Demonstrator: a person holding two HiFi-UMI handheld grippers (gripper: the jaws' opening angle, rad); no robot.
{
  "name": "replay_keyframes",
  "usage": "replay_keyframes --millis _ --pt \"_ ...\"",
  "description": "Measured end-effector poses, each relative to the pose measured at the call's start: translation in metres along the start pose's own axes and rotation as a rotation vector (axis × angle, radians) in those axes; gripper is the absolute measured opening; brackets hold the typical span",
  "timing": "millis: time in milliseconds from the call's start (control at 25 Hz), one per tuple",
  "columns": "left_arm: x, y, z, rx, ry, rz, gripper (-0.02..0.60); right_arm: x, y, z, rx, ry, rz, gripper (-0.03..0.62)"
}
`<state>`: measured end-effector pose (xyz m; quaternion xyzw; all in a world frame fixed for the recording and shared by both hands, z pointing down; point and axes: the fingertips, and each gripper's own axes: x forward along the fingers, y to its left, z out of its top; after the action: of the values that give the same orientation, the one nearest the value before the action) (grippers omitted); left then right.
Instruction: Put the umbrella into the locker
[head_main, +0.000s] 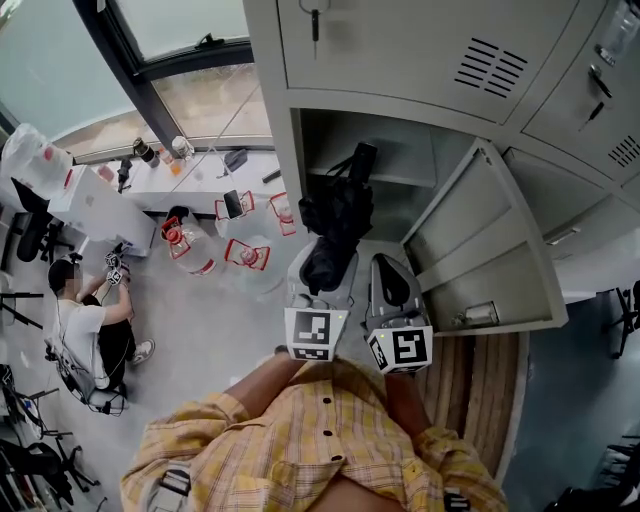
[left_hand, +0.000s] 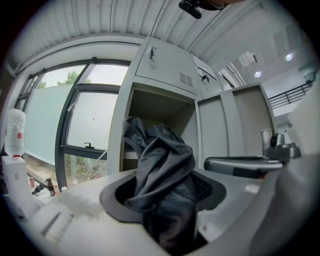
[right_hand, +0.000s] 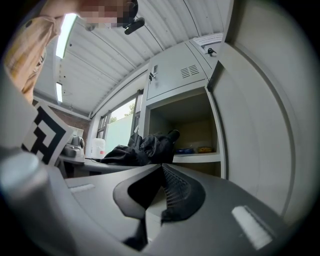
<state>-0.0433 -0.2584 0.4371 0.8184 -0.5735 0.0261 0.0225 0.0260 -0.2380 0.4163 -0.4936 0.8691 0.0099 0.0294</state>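
Observation:
A black folded umbrella (head_main: 335, 215) sticks out forward from my left gripper (head_main: 322, 272), which is shut on its lower part. Its tip reaches the mouth of the open grey locker (head_main: 400, 150). In the left gripper view the bunched fabric of the umbrella (left_hand: 162, 170) fills the space between the jaws of the left gripper (left_hand: 165, 202), with the locker opening (left_hand: 160, 107) straight ahead. My right gripper (head_main: 390, 280) hovers just right of the left one, shut and holding nothing. The right gripper view shows the right gripper (right_hand: 161, 172) closed, the umbrella (right_hand: 145, 149) to its left.
The locker door (head_main: 490, 250) stands swung open on the right. Small items (right_hand: 192, 150) lie on the locker's inner shelf. A key hangs in the upper locker (head_main: 315, 20). A person (head_main: 85, 320) sits on the floor at left near water bottles (head_main: 190, 250) and a white counter (head_main: 170, 185).

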Motion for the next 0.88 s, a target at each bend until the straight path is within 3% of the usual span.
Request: replay_keyframes --millis 880 --pt "0.070 0.018 0.035 0.044 -0.022 -0.029 0.255 0.011 -0.015 -0.001 -0.018 -0.001 -0.050 -0.011"
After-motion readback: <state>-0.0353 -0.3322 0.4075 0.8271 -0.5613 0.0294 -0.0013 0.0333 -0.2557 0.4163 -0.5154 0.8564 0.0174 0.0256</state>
